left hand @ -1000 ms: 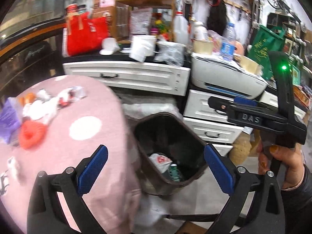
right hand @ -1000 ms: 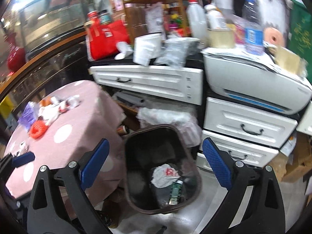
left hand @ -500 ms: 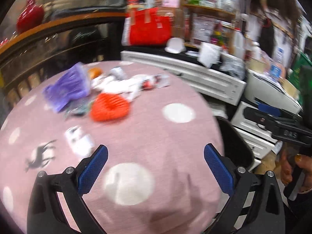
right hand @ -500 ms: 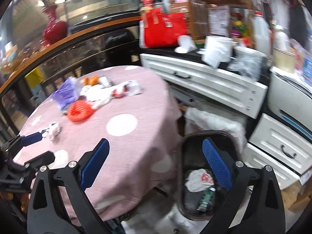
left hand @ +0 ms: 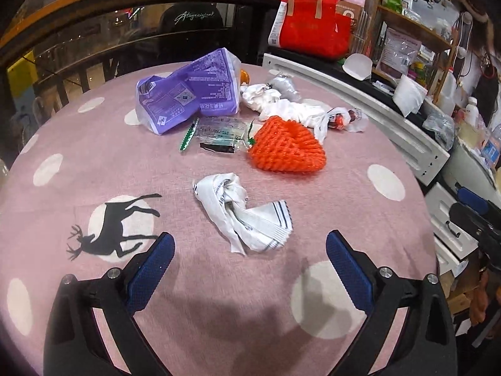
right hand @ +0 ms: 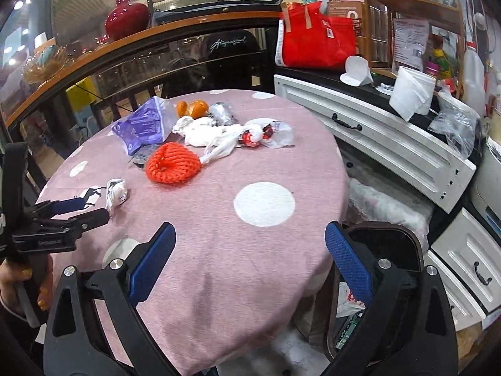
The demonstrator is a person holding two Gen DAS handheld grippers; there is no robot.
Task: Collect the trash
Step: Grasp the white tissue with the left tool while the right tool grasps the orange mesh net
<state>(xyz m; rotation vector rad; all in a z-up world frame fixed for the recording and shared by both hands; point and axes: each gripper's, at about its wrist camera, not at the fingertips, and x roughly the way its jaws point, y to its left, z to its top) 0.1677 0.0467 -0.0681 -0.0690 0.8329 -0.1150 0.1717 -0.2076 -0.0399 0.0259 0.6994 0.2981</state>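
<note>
both grippers have swung from the bin point(right hand: 385, 244) to the table point(left hand: 219, 297). left gripper point(left hand: 249, 250) hangs released, jaws wide and just easing inward, nothing between them; the crumpled wrapper point(left hand: 241, 213) lies just ahead of its tips. right gripper point(right hand: 249, 250) also released, empty, bin beside its right finger. wrapper looks light, soft, crinkly (likely to slip or spring back); best pinched across the bunched middle, not the loose flat tail.
</note>
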